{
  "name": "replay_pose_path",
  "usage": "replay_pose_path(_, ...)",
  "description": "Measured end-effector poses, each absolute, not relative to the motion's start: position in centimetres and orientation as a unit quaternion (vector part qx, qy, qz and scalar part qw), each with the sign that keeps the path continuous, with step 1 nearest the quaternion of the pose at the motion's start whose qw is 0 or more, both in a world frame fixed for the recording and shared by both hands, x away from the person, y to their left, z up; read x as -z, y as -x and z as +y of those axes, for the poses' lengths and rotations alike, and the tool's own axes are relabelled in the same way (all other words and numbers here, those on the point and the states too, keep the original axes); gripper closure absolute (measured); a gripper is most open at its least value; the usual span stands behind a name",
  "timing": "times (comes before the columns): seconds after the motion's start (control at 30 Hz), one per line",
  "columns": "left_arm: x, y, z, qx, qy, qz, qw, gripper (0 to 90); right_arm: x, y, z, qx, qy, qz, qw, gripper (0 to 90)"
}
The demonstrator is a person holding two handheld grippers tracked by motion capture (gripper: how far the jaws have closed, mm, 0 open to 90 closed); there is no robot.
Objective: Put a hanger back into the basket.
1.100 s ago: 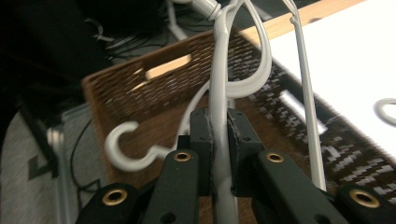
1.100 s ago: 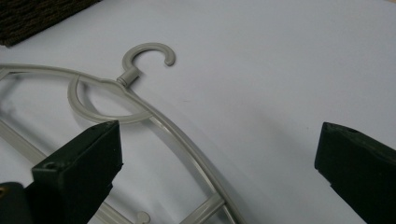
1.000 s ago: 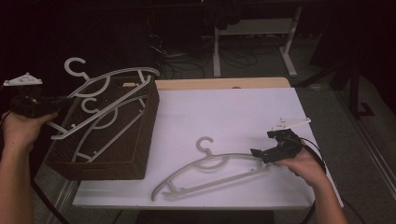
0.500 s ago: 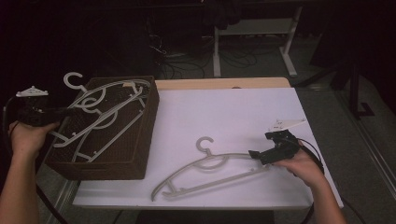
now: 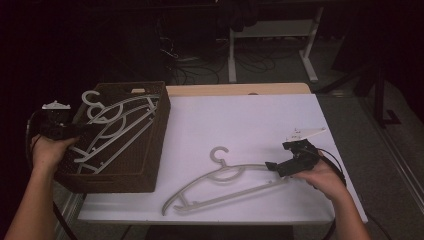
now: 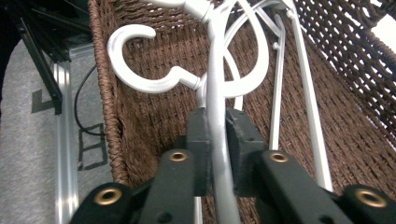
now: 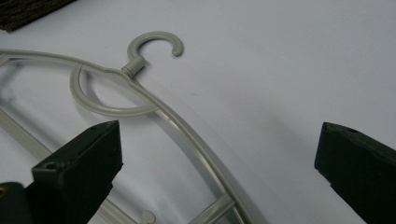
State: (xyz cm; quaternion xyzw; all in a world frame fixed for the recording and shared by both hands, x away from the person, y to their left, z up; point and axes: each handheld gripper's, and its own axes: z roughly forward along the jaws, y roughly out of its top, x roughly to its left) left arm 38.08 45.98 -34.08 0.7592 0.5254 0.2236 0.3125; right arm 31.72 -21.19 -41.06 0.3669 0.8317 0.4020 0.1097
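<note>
Two white hangers are seen in the brown wicker basket [image 5: 130,165] at the left edge of the worktop [image 5: 260,125], one lying beneath the other. The left gripper [image 6: 217,140] is held at the basket's left rim by the person's left hand [image 5: 47,150], and its fingers [image 6: 198,144] are closed tight on the arm of the upper hanger [image 6: 215,102], which is pinched between the two black pads. The curled hook of the lower hanger [image 6: 140,60] is seen just beside it, against the woven wall. From the high view, the upper hanger [image 5: 112,127] is laid slantwise across the basket, with its hook near the far left corner.

Toward the right, a third hanger [image 5: 225,182], grey-white, is laid flat on the bare white worktop, near its front edge, with its hook pointing away from the person. The right gripper [image 5: 280,167] is held low at that hanger's right end by the right hand [image 5: 320,175]. Its fingers [image 7: 79,163] are spread wide, and the hanger's arm [image 7: 187,135] is seen between them on the worktop, untouched by either finger.
</note>
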Motion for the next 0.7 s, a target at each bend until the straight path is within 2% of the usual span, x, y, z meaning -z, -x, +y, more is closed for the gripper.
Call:
replay_pose_path(0.07,34.0,-38.0,46.1,-0.224,-0.755,0.529,0.317,71.1,41.1,-31.7,-21.2,-0.402,-0.366,0.832,0.109,0.5)
replay_pose_path(0.37,33.5,-38.0,45.5,-0.208,-0.75,0.519,0.352,59.0,40.9,-31.7,-21.2,-0.404,-0.365,0.832,0.109,0.5)
replay_pose_path(0.7,32.6,-38.1,42.6,-0.175,-0.756,0.485,0.404,44.2,40.9,-31.6,-21.2,-0.406,-0.364,0.831,0.109,0.6)
